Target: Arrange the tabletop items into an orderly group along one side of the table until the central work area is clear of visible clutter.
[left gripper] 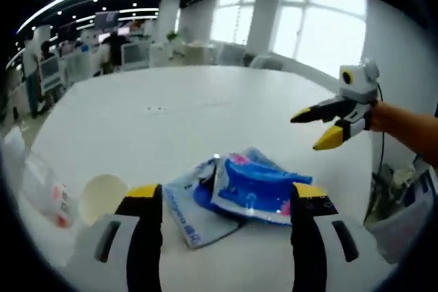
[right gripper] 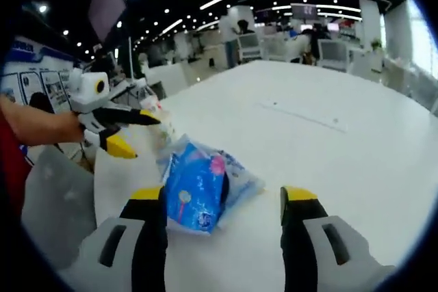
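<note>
Blue packets: a small heap of blue plastic packets (left gripper: 256, 193) lies on the white table (left gripper: 205, 111), near its edge; in the right gripper view the same heap (right gripper: 195, 193) sits just ahead of that view's own left jaw.
Other items: a pale round cup or lid (left gripper: 101, 196) rests left of the heap in the left gripper view, and a clear wrapped item with red print (left gripper: 44, 193) lies further left, near the table edge. What it is I cannot tell.
Step in hand: judged from the layout, the gathering is under way; the packets lie near one side and the far, central stretch of table looks bare.
Next move: it likely calls for one hand-held gripper to close on the heap or nudge it toward the cup, keeping the slippery packets from sliding apart.
Left hand-held gripper (left gripper: 226, 200): jaws spread wide, straddling the heap from the near side, nothing pinched; from the right gripper view it appears at the left (right gripper: 133, 131), held by a bare forearm, jaws parted.
Right hand-held gripper (right gripper: 222, 203): jaws spread, empty, heap beside its left jaw; in the left gripper view it hangs above the table at the right (left gripper: 321, 128), tips parted.
</note>
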The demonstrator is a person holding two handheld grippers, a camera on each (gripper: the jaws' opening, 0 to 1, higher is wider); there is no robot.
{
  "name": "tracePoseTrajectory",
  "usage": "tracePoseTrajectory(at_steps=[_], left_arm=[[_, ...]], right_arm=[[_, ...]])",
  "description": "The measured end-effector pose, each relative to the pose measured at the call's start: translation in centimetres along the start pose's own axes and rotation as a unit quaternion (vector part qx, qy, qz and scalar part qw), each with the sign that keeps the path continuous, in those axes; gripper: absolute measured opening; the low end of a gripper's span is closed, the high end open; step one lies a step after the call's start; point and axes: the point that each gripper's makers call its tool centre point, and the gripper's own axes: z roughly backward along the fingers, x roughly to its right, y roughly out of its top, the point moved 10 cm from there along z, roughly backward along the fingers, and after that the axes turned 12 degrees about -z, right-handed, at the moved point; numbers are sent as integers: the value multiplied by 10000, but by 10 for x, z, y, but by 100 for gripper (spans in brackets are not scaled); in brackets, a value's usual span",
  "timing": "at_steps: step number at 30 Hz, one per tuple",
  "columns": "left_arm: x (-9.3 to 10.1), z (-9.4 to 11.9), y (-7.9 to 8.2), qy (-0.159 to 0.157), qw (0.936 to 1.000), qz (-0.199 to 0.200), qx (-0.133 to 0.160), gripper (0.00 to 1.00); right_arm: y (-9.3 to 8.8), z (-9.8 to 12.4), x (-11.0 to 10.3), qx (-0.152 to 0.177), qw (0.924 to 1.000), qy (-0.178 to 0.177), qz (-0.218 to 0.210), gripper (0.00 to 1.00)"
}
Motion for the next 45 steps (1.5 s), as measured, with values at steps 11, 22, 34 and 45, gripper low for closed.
tracePoseTrajectory(at_steps=[11,22,34,45], left_arm=[[19,29,-13,-562,9983,-1,124,100],[34,70,-30,-772,9968,-106,175,100],[46,80,-40,-868,9960,-42,220,99],[30,58,-26,-834,9960,-321,90,97]], right_arm=[[-13,20,-34,52,9999,57,125,84],[-51,45,-78,250,9997,-72,-3,83],[-83,49,-111,313,9990,-235,-218,80],[-79,44,-113,365,9983,-324,-329,73]])
